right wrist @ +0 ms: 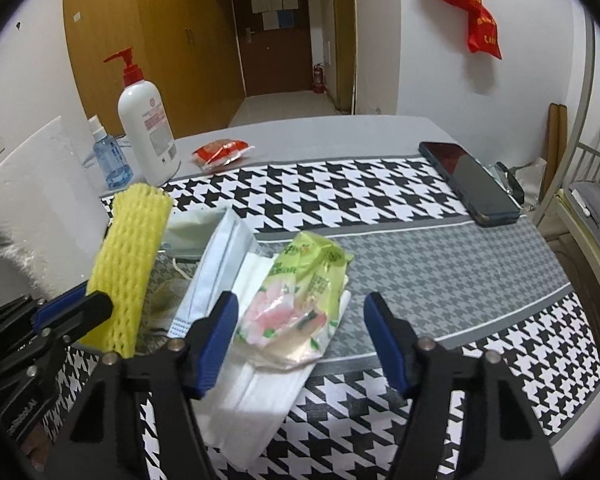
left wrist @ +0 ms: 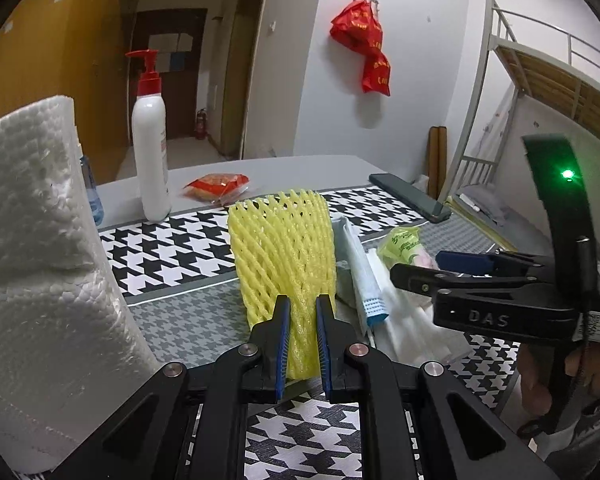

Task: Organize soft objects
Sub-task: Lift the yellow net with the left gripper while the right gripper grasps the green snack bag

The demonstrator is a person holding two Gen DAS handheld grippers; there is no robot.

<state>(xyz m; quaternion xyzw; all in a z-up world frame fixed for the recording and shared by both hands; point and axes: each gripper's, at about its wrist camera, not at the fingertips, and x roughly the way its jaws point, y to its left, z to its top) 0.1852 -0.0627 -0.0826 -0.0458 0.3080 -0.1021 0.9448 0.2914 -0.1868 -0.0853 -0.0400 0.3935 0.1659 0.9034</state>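
My left gripper (left wrist: pixel 303 304) is shut on the lower end of a yellow foam net sleeve (left wrist: pixel 284 248), which stands up from the jaws above the houndstooth cloth (left wrist: pixel 172 248). In the right wrist view the sleeve (right wrist: pixel 132 256) rises at the left, pinched by the left gripper (right wrist: pixel 88 296). My right gripper (right wrist: pixel 298 300) is open, its blue pads on either side of a green tissue pack (right wrist: pixel 300 280) with room left on the right. The pack lies on a white face mask (right wrist: pixel 256 400), beside a blue mask (right wrist: pixel 216 264).
A paper towel roll (left wrist: pixel 40 260) stands close at the left. Behind are a white pump bottle (right wrist: pixel 148 132), a blue spray bottle (right wrist: pixel 108 156) and a red snack packet (right wrist: pixel 220 152). A dark phone (right wrist: pixel 468 180) lies at the far right. A bunk bed frame (left wrist: pixel 500 80) stands beyond the table.
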